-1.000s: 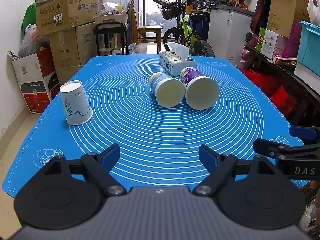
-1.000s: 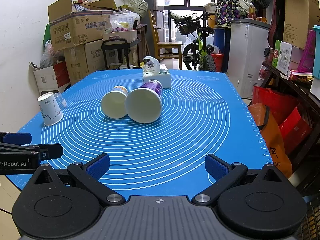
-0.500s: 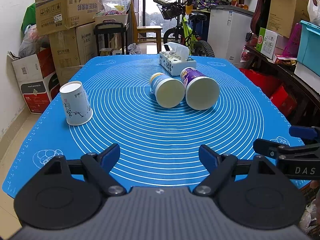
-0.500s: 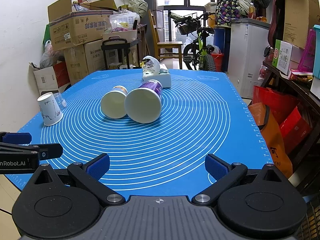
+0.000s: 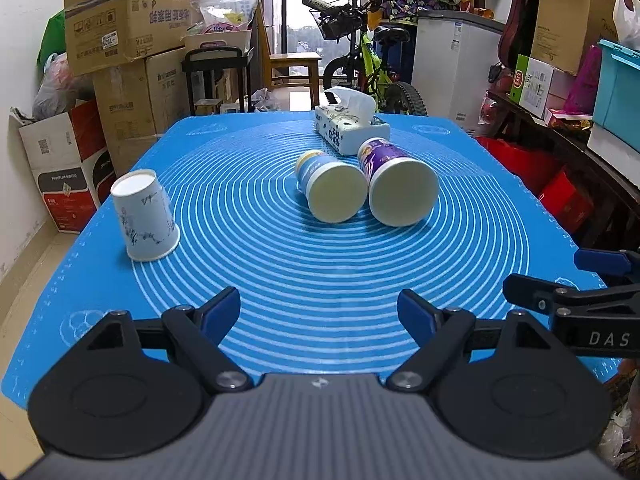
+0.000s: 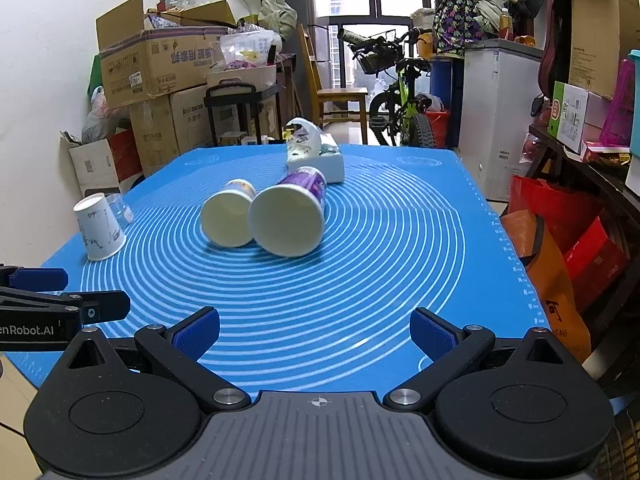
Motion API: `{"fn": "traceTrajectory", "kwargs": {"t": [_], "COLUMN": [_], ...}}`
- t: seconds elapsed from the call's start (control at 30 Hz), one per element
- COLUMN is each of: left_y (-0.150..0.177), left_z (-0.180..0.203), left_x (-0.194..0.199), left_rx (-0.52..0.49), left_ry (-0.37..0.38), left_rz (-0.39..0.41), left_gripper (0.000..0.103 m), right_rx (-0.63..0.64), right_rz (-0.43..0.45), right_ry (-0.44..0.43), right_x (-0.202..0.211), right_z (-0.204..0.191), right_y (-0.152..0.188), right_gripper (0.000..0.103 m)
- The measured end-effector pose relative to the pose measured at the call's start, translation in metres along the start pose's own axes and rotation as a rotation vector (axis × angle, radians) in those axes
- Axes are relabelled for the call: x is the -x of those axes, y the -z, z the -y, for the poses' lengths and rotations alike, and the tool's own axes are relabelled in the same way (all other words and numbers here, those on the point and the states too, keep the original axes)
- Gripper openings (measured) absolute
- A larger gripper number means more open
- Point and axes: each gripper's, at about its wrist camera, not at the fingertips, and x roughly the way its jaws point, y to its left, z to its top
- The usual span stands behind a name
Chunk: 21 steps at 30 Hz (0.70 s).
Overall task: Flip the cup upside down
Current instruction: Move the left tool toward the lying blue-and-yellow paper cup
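Nothing has shifted since the earlier frames: both grippers and every object on the mat occupy the same positions.

At far left, the white paper cup (image 5: 144, 216) stands mouth-down on the blue silicone mat (image 5: 320, 280), near the mat's left edge and well apart from the other containers. The right wrist view shows the same cup (image 6: 99, 227) with a clear glass (image 6: 120, 208) just behind it.

The left gripper (image 5: 319, 310) hovers over the near edge of the mat, its blue-padded fingers spread wide and holding nothing.

Toward the mat centre, a blue-labelled cup (image 5: 330, 190) lies on its side with its cream-coloured round end facing the cameras. Its side touches a purple-labelled cup (image 5: 398, 188), which also lies on its side, just to the right. Behind the pair, a tissue box (image 5: 350, 130) rests on the mat with a tissue protruding from its top.

The right gripper (image 6: 316, 330) is positioned to the right of the left gripper, also over the near edge. Its fingers are spread wide and grip nothing.
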Motion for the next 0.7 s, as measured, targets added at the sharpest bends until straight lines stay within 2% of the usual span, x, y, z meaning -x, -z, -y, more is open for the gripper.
{"fn": "traceTrajectory", "kwargs": {"t": [0.2,0.37,0.57,0.7], "left_y": [-0.022,-0.048,-0.081,-0.103], "left_z": [0.000,-0.003,-0.012,-0.012], "left_x": [-0.022,-0.054,-0.093,-0.122], "left_rx": [-0.016,0.011,0.121,0.162], "left_ry": [-0.001,0.010,-0.014,-0.028], "left_rz": [0.024,0.016,0.019,-0.023], "left_gripper": [0.086,0.085,0.086,0.086], "right_rx": [-0.014,-0.039,-0.092,-0.123], "right_rz": [0.032,0.055,0.051,0.040], "right_ry": [0.021,0.053,0.082,0.096], "right_x": [-0.016,-0.037,-0.066,-0.083], "right_z": [0.014,0.030,0.051,0.066], "right_y": [-0.023,-0.046,-0.064,-0.069], "right_gripper": [0.100,0.101,0.100,0.100]}}
